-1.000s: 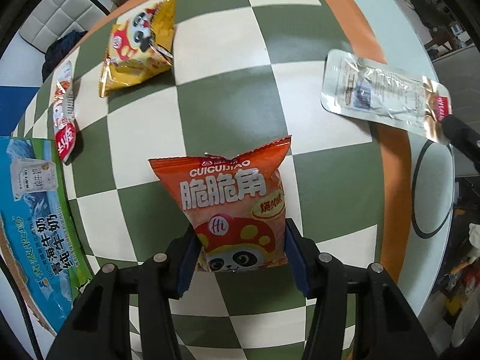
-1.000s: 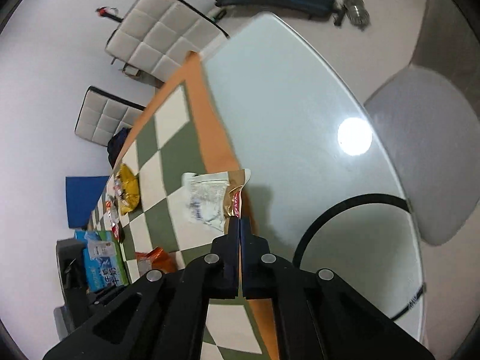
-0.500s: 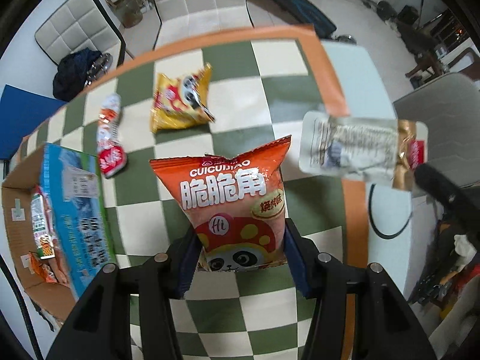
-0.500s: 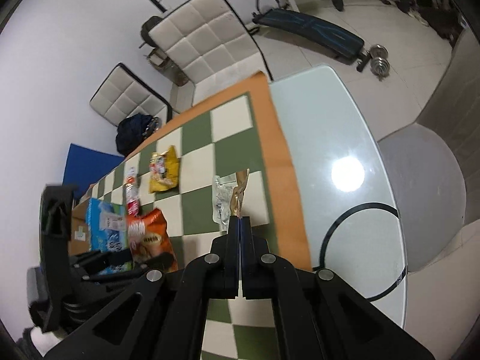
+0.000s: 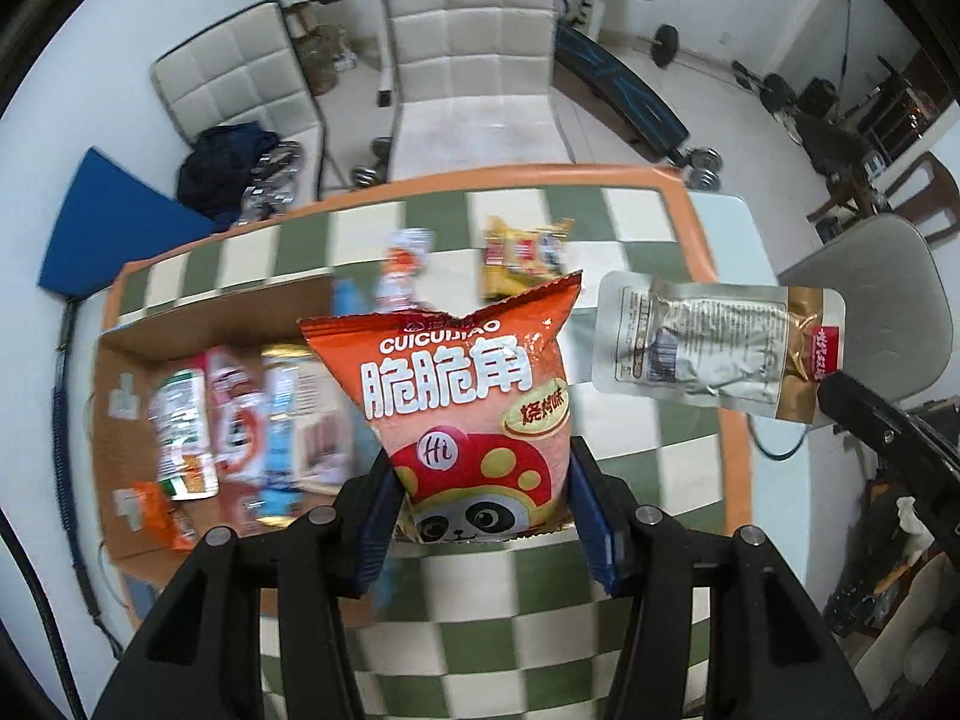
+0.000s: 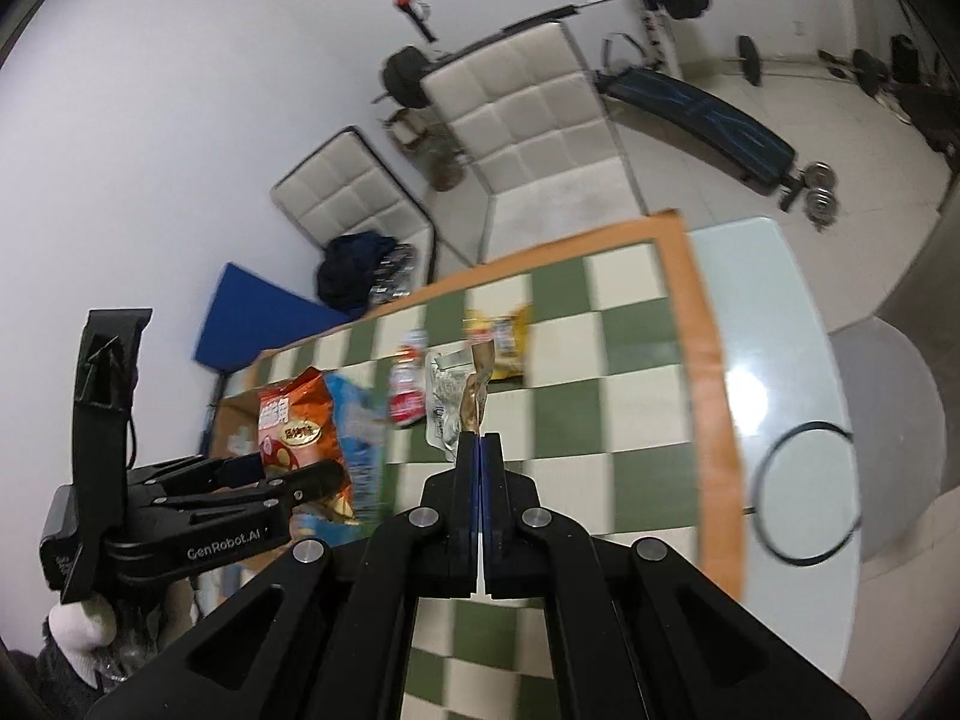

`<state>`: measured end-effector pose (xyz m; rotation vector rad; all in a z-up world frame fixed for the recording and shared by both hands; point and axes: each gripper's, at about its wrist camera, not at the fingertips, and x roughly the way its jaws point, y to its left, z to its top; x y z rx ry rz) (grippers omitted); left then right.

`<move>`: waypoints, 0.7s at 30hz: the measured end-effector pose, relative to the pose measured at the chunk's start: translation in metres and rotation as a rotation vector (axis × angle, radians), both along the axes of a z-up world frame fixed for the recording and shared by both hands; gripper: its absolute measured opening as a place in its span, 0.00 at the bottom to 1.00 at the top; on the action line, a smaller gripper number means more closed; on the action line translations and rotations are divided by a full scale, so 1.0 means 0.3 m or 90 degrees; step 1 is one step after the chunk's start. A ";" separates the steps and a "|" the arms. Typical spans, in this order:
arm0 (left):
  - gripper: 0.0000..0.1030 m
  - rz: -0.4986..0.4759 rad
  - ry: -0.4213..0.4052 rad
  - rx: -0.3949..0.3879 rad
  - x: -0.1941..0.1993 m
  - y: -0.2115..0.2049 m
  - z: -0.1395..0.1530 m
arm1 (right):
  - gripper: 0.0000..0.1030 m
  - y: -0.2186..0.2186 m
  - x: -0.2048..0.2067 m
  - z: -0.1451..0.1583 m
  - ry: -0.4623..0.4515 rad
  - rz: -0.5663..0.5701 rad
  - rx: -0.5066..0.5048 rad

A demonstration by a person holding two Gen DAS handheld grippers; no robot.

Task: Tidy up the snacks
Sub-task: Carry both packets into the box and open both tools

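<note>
- My left gripper [image 5: 480,510] has its jaws clenched on the lower sides of the orange snack bag [image 5: 462,408], which stands upright between them, lifted clear of the tabletop [image 5: 648,438].
- My right gripper [image 6: 478,444] has its jaws pressed tight on the gold end of the silver pouch [image 6: 447,402]; the pouch hangs in the air above the checkered cloth.
- Below and to the left sits an open cardboard box [image 5: 120,372] with several packets inside, blurred.
- A yellow snack bag [image 5: 525,255] and a red-and-white packet [image 5: 399,276] lie on the far part of the tabletop, near each other but apart.
</note>
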<state>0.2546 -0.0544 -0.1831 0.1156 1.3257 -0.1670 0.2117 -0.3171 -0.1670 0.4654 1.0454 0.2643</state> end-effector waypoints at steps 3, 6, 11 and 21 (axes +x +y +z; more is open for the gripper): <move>0.48 0.018 -0.005 0.012 -0.019 0.140 0.014 | 0.01 0.152 -0.012 0.018 -0.001 0.032 0.017; 0.48 0.041 -0.004 0.036 -0.041 0.302 0.011 | 0.01 0.311 -0.029 0.009 0.007 0.069 0.030; 0.48 0.084 0.026 0.066 -0.069 0.553 -0.063 | 0.01 0.558 -0.060 -0.047 0.035 0.117 0.056; 0.48 0.116 0.085 0.088 -0.080 0.787 -0.245 | 0.01 0.879 -0.093 -0.205 0.096 0.164 0.052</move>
